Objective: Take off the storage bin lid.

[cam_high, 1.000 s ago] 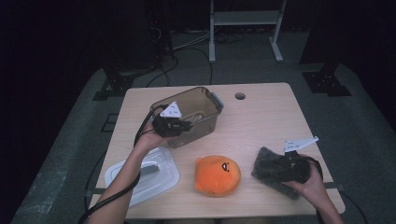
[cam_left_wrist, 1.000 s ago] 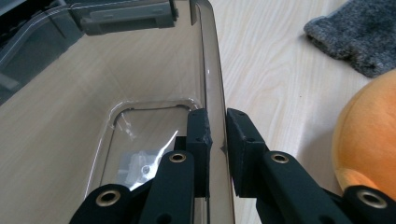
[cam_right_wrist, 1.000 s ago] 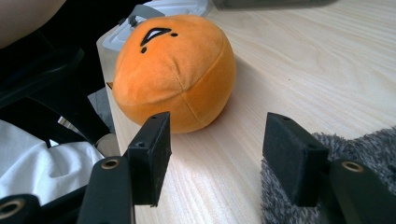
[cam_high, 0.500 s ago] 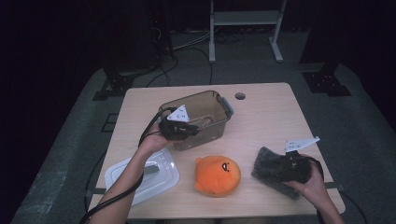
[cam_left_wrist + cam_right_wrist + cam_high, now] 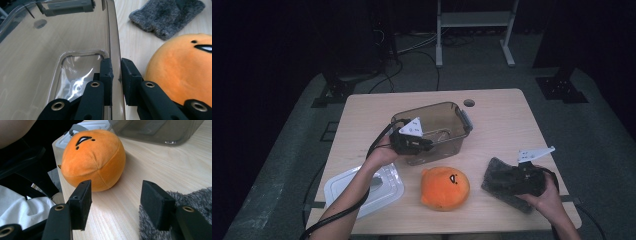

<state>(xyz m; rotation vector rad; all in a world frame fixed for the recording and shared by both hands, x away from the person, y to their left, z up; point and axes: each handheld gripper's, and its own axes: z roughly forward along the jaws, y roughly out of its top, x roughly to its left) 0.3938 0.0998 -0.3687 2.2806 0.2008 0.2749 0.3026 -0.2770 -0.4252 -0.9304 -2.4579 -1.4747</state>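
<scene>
Left gripper (image 5: pixel 116 71) clamped on near wall of clear brown plastic tub (image 5: pixel 447 117), tub empty at table middle; right gripper (image 5: pixel 117 202) open, empty, over grey fuzzy cloth (image 5: pixel 502 182); orange round plush toy (image 5: pixel 444 187) just before tub, not yet packed; translucent white lid (image 5: pixel 347 192) off, beside tub's near-left.

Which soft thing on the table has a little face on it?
The round orange plush toy has the face, black eyes and a mouth. The other soft thing, the grey fuzzy cloth by the right gripper, is plain.
</scene>
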